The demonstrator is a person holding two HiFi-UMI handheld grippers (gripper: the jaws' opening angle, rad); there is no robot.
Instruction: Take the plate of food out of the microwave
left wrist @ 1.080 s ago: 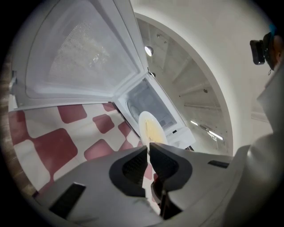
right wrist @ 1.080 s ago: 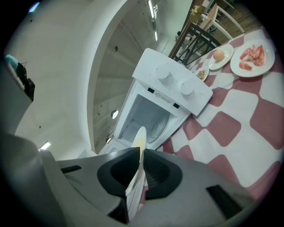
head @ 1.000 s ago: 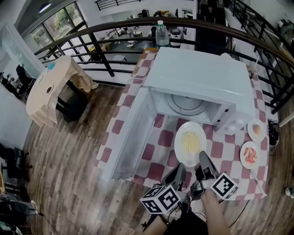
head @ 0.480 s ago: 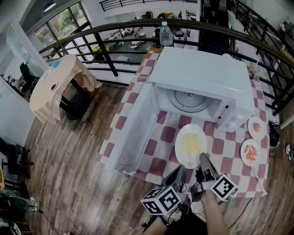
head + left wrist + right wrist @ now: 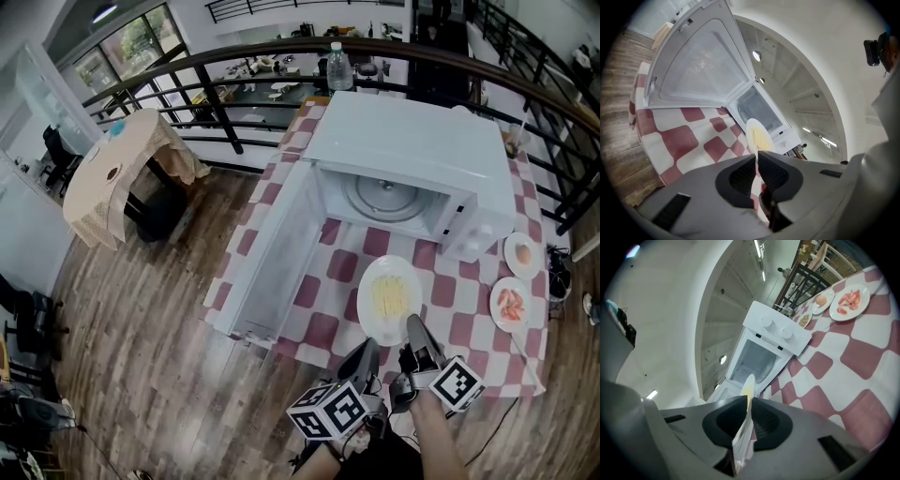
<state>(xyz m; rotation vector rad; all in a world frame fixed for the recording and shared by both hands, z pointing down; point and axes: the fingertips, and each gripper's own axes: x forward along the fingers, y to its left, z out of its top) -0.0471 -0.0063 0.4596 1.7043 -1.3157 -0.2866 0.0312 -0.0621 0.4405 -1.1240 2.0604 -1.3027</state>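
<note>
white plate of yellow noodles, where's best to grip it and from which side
By its bare rim, coming level from the near side: the white plate of yellow noodles is flat and thin-edged, with the food in the middle. The right gripper pinches it there.

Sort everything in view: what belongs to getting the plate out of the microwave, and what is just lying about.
Job in hand: plate of food, microwave, open door, left gripper, right gripper.

Lying about: water bottle, small dish with an egg, dish of pink food, draped round table.
</note>
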